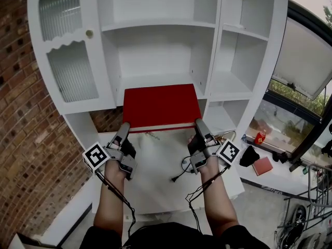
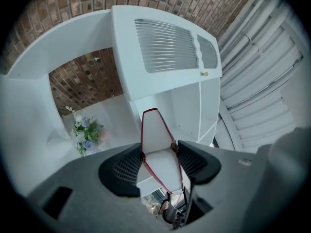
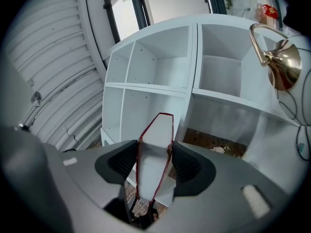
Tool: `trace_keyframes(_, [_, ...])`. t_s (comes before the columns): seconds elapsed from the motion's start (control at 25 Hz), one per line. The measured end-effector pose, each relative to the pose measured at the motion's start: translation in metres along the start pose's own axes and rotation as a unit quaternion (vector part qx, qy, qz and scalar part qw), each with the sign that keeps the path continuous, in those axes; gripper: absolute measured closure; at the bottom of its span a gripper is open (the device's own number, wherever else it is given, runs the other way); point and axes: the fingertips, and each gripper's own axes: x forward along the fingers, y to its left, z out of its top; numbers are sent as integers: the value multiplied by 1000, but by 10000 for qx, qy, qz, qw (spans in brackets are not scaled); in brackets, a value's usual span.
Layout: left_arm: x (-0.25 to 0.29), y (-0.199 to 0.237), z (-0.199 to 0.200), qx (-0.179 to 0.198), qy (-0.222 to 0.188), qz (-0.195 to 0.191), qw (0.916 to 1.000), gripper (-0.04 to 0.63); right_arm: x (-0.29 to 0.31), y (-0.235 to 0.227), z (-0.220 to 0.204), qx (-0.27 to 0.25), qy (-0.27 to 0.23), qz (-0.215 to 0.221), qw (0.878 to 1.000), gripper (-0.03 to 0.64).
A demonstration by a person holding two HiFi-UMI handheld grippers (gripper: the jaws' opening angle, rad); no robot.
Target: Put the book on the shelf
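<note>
Holding the flat red book (image 1: 162,105) mid-frame, right at the middle opening of the tall white shelf (image 1: 155,24). Squeezing its near edge tight between the jaws of the left gripper (image 1: 124,127) and the right gripper (image 1: 199,123).

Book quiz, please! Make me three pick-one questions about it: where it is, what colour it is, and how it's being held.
1. Where is the book?
A) on the floor
B) behind a glass door
C) held in front of the white shelves

2. What colour is its cover?
A) red
B) blue
C) green

3. What are the left tongs doing?
A) hanging open
B) shut on the book's edge
C) holding flowers

Answers:
1. C, the left tongs and right tongs hold it up before the shelves.
2. A, the head view shows a red cover.
3. B, the book's edge sits pinched between them.
</note>
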Motion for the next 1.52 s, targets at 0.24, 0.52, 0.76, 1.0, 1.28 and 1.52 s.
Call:
trace_keyframes(0.24, [18, 10, 16, -26, -126, 126, 9998, 351, 28, -9, 5, -14, -5, -220, 9998, 373])
trace_keyframes(0.52, [30, 21, 28, 312, -196, 288, 9989, 350, 44, -26, 10, -206, 23, -366, 9991, 371])
trace_keyframes(0.76, [45, 23, 35, 614, -233, 334, 9973, 345, 57, -27, 18, -423, -23, -407, 9983, 371])
trace_keyframes(1.0, [57, 15, 48, 1964, -379, 606, 9779, 342, 70, -27, 30, -907, -104, -431, 9949, 371])
trace_keyframes(1.28, [68, 6, 57, 3033, -346, 843, 9485, 343, 85, -14, 44, -2699, -169, -711, 9601, 390])
trace_keyframes(1.52, [81, -4, 52, 3704, -127, 683, 9263, 433, 93, -8, 45, -3603, -42, -752, 9298, 436])
